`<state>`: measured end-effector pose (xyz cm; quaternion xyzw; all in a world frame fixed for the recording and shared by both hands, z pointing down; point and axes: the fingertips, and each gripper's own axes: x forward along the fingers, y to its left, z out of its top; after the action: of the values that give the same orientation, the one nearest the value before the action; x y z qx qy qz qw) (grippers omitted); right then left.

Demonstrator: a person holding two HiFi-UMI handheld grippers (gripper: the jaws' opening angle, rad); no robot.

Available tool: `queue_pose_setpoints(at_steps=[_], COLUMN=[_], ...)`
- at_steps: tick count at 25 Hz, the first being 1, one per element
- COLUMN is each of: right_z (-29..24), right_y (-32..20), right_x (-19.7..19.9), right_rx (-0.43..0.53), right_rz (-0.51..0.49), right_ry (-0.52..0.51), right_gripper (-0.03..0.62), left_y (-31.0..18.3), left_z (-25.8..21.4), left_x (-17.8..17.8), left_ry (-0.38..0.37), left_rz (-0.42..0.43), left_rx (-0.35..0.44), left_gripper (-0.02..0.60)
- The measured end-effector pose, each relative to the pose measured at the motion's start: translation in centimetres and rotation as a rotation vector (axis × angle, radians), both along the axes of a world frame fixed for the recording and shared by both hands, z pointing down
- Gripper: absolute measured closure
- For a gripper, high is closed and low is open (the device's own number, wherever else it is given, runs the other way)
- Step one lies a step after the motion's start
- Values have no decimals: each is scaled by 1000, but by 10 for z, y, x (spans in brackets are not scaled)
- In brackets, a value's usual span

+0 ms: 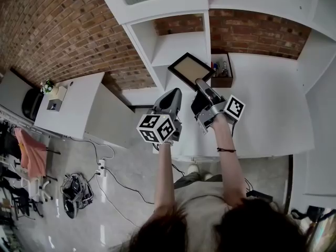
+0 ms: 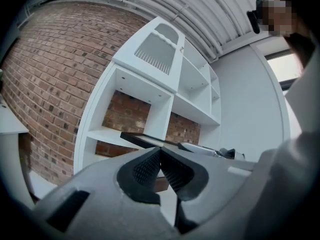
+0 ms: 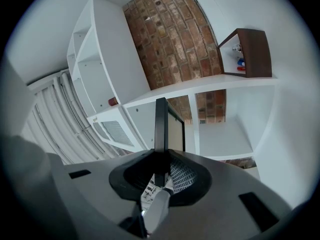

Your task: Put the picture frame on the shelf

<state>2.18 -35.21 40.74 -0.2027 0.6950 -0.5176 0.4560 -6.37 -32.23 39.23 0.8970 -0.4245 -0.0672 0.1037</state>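
Our right claw [image 1: 201, 86] is closed on one edge of the picture frame [image 1: 190, 69] and holds it tilted in the air, in front of the open compartments of the white shelf [image 1: 181, 43] and near a brown box [image 1: 222, 73]. Our left claw [image 1: 172, 96] is just beside it, with its jaws pressed together and nothing between them.

Empty left tongs [image 2: 160, 153] pressed together, right tongs [image 3: 161, 165] clamped, tilted upward
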Motion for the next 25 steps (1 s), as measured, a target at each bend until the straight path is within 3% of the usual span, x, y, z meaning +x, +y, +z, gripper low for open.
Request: queue_pose_setpoints(at_steps=[25], right_z=[-7], right_y=[-78], right_x=[-14], right_rx=[-5], right_rz=[37], right_ry=[-3], right_gripper=[519], left_y=[-77], left_z=[-8], left_x=[-9], left_ry=[4], left_rz=[42], left_rx=[10], left_gripper=[571])
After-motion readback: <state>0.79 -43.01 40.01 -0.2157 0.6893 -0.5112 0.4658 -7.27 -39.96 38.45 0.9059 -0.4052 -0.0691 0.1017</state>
